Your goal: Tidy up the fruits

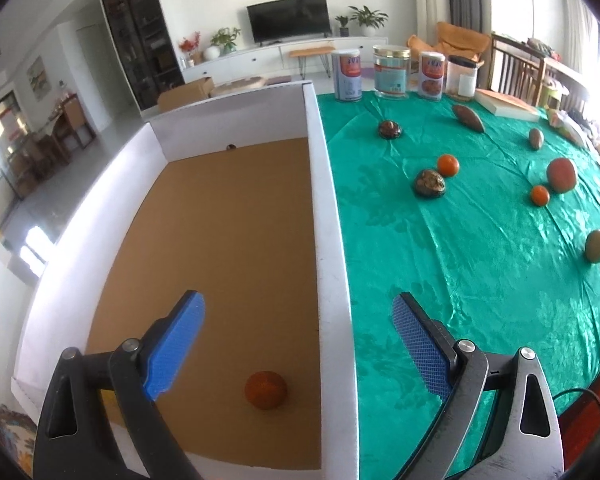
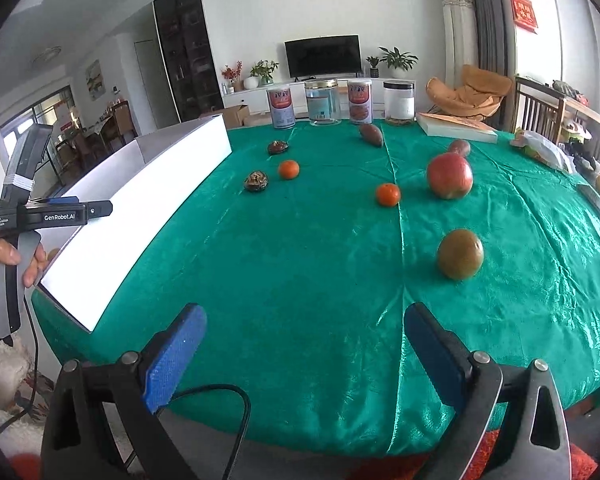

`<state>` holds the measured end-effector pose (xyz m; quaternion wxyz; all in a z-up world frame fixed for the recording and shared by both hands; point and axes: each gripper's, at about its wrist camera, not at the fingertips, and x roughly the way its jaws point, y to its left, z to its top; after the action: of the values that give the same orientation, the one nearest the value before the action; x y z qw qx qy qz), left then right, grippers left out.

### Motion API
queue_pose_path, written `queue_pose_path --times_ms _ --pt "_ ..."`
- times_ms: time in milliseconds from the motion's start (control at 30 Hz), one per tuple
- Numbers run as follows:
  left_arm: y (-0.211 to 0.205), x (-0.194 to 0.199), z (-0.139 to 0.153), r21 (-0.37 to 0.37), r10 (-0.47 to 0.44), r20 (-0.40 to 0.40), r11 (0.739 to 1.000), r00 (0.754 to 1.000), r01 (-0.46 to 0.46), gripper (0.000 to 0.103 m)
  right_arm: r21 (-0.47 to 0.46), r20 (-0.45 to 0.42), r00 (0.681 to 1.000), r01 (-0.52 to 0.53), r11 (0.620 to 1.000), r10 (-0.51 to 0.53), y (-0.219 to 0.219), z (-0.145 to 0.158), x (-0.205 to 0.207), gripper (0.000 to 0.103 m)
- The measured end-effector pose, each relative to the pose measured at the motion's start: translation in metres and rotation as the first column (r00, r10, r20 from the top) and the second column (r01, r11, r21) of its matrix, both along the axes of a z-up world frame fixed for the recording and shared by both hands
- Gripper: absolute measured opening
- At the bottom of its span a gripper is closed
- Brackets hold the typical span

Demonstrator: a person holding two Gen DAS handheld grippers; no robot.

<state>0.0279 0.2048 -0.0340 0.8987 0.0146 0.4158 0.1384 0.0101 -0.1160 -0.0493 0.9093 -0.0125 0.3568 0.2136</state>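
Already one orange fruit (image 1: 265,390) sits on the brown floor of the white-walled box (image 1: 327,216), near its front corner, and the left gripper (image 1: 298,330) hangs right above it with jaws wide apart and nothing between them, straddling the box's right wall. That reads like a drop-off point: the box is the collecting bin, parked at the table's left edge within easy reach.

Out on the green tablecloth (image 2: 320,260) the rest wait, well apart: a greenish-brown fruit (image 2: 460,254) nearest the right gripper (image 2: 302,344), then a big red apple (image 2: 449,176) and two small oranges (image 2: 388,194) (image 2: 289,169). The right gripper is spread open too, empty, low over the near cloth.

Nothing blocks that nearest fruit. The tins and jars (image 2: 324,102) stand along the far edge, out of the way; the tall box wall is the one thing to lift over.
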Motion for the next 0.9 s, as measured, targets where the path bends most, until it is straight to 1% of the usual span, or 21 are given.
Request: queue_pose_path --times_ms 133,167,200,267,300,367,400,467,500,533,567,600,633,667,700,733,767,800,833,867,900 --pt "0.002 0.000 0.007 -0.023 0.014 0.010 1.000 1.000 -0.014 0.096 0.049 0.004 0.999 0.033 0.998 -0.033 -0.017 0.008 0.001 0.099" --pt "0.004 -0.001 0.012 -0.032 0.031 0.024 0.999 0.999 -0.030 0.096 0.038 0.023 0.999 0.044 0.998 -0.045 -0.024 0.015 0.000 0.099" --pt "0.003 -0.003 0.018 -0.037 0.045 0.049 0.998 0.998 -0.043 0.096 0.011 0.057 0.996 0.065 0.998 -0.065 -0.033 0.022 -0.001 0.099" --pt "-0.001 -0.009 0.034 -0.022 0.062 0.112 0.998 0.992 -0.060 0.096 -0.059 0.125 0.987 0.111 0.992 -0.103 -0.057 0.044 -0.003 0.099" --pt "-0.006 -0.013 0.044 -0.010 0.059 0.147 0.998 0.987 -0.058 0.096 -0.106 0.153 0.981 0.137 0.985 -0.120 -0.073 0.057 -0.003 0.099" --pt "-0.017 -0.018 0.062 0.001 0.028 0.206 1.000 0.978 -0.029 0.097 -0.200 0.197 0.967 0.201 0.959 -0.162 -0.112 0.092 -0.007 0.099" --pt "-0.025 -0.020 0.072 0.003 0.004 0.233 1.000 0.973 -0.005 0.098 -0.238 0.204 0.964 0.217 0.947 -0.170 -0.132 0.112 -0.010 0.099" --pt "-0.041 -0.023 0.088 0.001 -0.047 0.274 0.999 0.961 0.048 0.098 -0.319 0.189 0.969 0.214 0.923 -0.159 -0.167 0.158 -0.016 0.099" --pt "-0.051 -0.024 0.095 0.000 -0.076 0.292 0.997 0.953 0.079 0.099 -0.385 0.189 0.970 0.215 0.897 -0.151 -0.180 0.182 -0.020 0.099" --pt "-0.062 -0.024 0.101 -0.002 -0.104 0.305 0.994 0.947 0.110 0.099 -0.471 0.195 0.970 0.222 0.853 -0.145 -0.189 0.207 -0.025 0.099" --pt "-0.072 -0.024 0.105 -0.007 -0.129 0.318 0.990 0.939 0.139 0.099 -0.554 0.203 0.970 0.229 0.800 -0.137 -0.193 0.227 -0.031 0.099" --pt "-0.084 -0.023 0.110 -0.013 -0.156 0.329 0.985 0.931 0.170 0.100 -0.630 0.207 0.970 0.232 0.741 -0.128 -0.196 0.246 -0.036 0.103" --pt "-0.094 -0.021 0.113 -0.021 -0.179 0.338 0.980 0.924 0.198 0.101 -0.690 0.194 0.974 0.222 0.688 -0.119 -0.197 0.261 -0.041 0.103" --pt "-0.104 -0.019 0.114 -0.034 -0.199 0.346 0.974 0.917 0.224 0.102 -0.734 0.162 0.980 0.197 0.650 -0.114 -0.199 0.269 -0.044 0.103" --pt "-0.116 -0.016 0.113 -0.052 -0.217 0.352 0.967 0.910 0.250 0.102 -0.758 0.126 0.986 0.167 0.630 -0.110 -0.199 0.271 -0.046 0.103" --pt "-0.126 -0.012 0.110 -0.070 -0.232 0.350 0.960 0.908 0.272 0.102 -0.763 0.096 0.990 0.140 0.632 -0.104 -0.198 0.269 -0.046 0.103" --pt "-0.137 -0.005 0.104 -0.090 -0.246 0.338 0.952 0.908 0.292 0.102 -0.745 0.074 0.993 0.118 0.657 -0.094 -0.197 0.262 -0.046 0.103" --pt "-0.147 0.001 0.095 -0.114 -0.261 0.322 0.944 0.910 0.311 0.102 -0.707 0.054 0.995 0.097 0.701 -0.083 -0.195 0.251 -0.046 0.103" --pt "-0.155 0.007 0.086 -0.134 -0.271 0.300 0.937 0.915 0.321 0.102 -0.651 0.033 0.997 0.077 0.755 -0.074 -0.192 0.234 -0.044 0.103" --pt "-0.163 0.013 0.074 -0.160 -0.276 0.271 0.932 0.922 0.326 0.102 -0.586 0.014 0.997 0.066 0.808 -0.072 -0.187 0.211 -0.040 0.103" --pt "-0.170 0.019 0.062 -0.186 -0.286 0.248 0.924 0.926 0.335 0.102 -0.517 0.002 0.997 0.071 0.853 -0.082 -0.184 0.186 -0.035 0.103"
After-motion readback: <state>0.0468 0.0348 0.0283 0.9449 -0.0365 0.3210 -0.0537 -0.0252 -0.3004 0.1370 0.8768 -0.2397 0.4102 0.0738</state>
